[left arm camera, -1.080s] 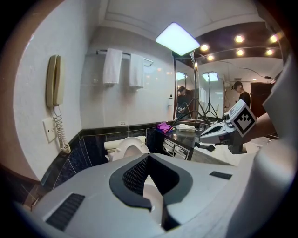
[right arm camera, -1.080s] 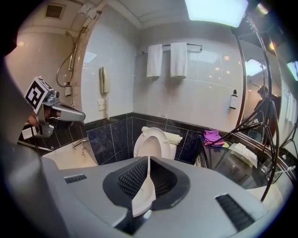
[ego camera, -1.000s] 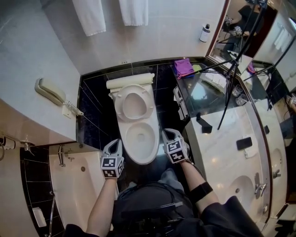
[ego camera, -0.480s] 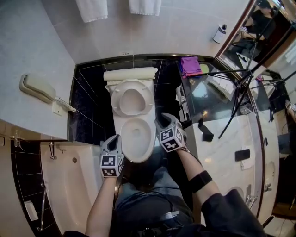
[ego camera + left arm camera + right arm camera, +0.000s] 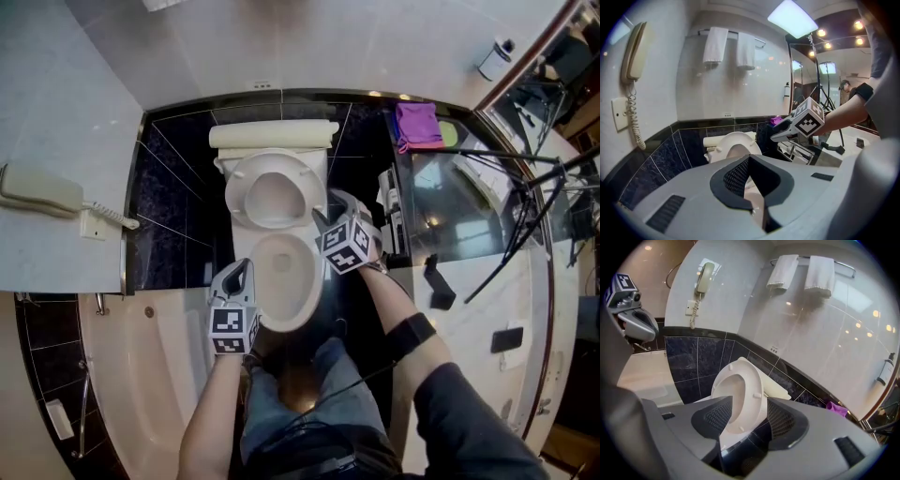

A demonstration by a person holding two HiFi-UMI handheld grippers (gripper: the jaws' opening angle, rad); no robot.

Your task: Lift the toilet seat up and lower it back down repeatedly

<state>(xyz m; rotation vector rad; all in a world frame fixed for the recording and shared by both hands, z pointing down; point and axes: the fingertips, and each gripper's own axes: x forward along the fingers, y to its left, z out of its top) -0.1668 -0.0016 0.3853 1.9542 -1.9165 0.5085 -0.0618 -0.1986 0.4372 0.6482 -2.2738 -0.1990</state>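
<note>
The white toilet seat stands raised, leaning back against the tank, above the open bowl. My right gripper is at the seat's right edge. In the right gripper view the seat stands between the wide-apart jaws of the right gripper, which have just been opening, and the pads do not press on it. My left gripper hangs by the bowl's left rim. In the left gripper view the left gripper has its pads together on nothing. The seat and the right gripper lie ahead of it.
A wall phone hangs on the left, above a bathtub. A glass and marble counter runs along the right, with a purple cloth and tripod legs on it. Two towels hang on the back wall.
Both grippers moved forward along the bowl. The right one went further, up to the raised seat's right edge, rolled, and its jaws opened. The seat stayed upright.
</note>
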